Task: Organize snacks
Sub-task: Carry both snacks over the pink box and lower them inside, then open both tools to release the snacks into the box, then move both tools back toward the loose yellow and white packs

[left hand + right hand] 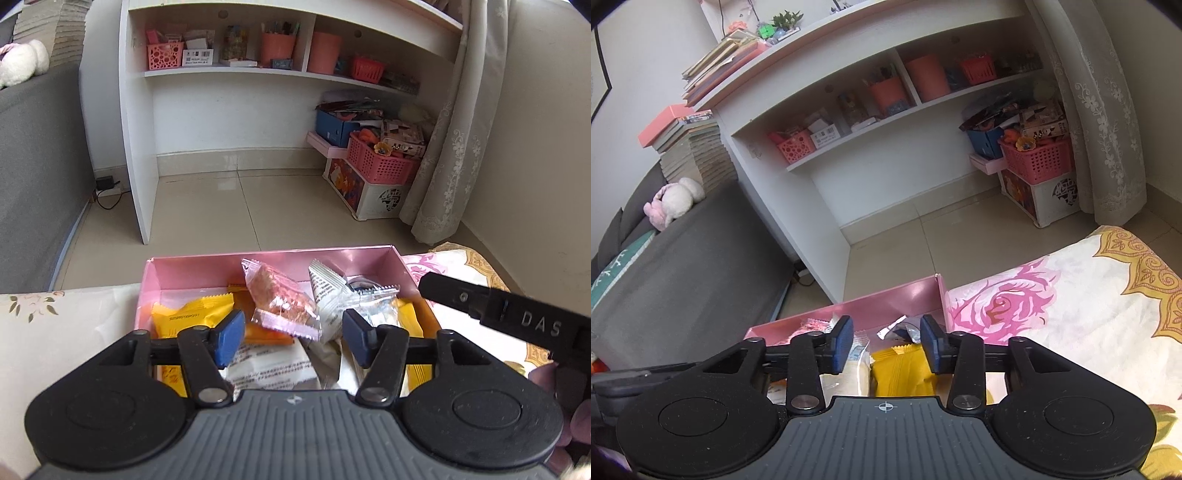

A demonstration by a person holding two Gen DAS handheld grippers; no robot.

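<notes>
A pink box (184, 271) stands on a flowered cloth and holds several wrapped snacks. Among them are a clear packet with a pink bar (284, 301), a yellow packet (192, 314) and white printed packets (271, 365). My left gripper (293, 338) hovers over the box's near half, open, its blue pads clear of the packets below. In the right wrist view my right gripper (886, 343) is open above the box's right end (905, 295). A yellow packet (901, 373) and a white one (849, 376) lie beneath it, untouched.
The flowered cloth (1052, 332) spreads to the right of the box. A black bar marked DAS (517, 314) crosses the left wrist view at right. Beyond the tiled floor stand a white shelf unit (140, 147), pink baskets (376, 162), a curtain (454, 147) and a grey sofa (37, 166).
</notes>
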